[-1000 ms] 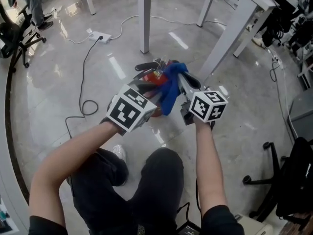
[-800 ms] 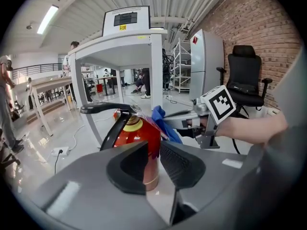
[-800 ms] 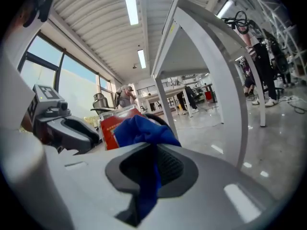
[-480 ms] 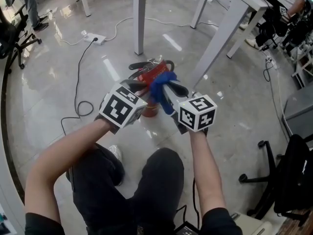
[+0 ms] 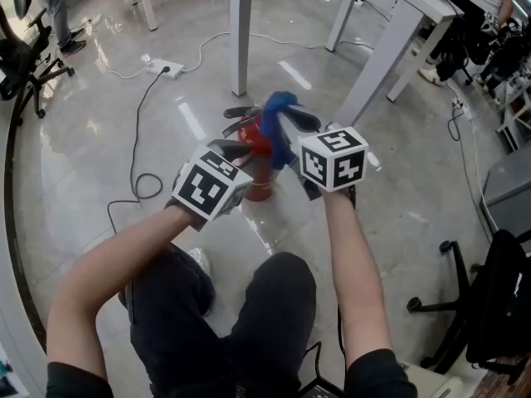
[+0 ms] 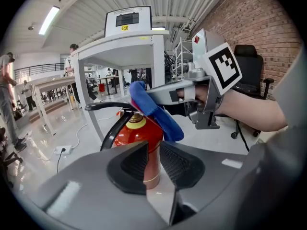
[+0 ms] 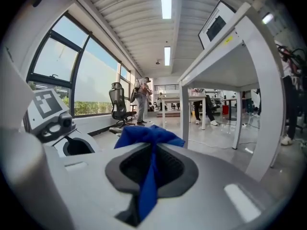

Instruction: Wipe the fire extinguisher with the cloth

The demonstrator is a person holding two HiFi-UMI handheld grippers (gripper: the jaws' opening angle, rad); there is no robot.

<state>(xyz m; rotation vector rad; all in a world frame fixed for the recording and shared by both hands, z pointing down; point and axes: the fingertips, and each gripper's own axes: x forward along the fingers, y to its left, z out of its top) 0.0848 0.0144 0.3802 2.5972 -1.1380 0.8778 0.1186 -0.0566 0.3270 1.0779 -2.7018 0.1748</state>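
Right gripper view: ribbed tool point(image 7: 151, 164) pinches crumpled cloth point(image 7: 148, 137).

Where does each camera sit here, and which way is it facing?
Head view: on the person's head, facing steeply down; shows forearms, left gripper, right gripper.
Left gripper view: on the left gripper, past open jaws that were just closing, toward the fire extinguisher; right gripper opposite.
Right gripper view: on the right gripper, shut on the cloth, facing a white desk; left gripper's cube shows.
Shared: extinguisher and cloth, in head and left gripper views.
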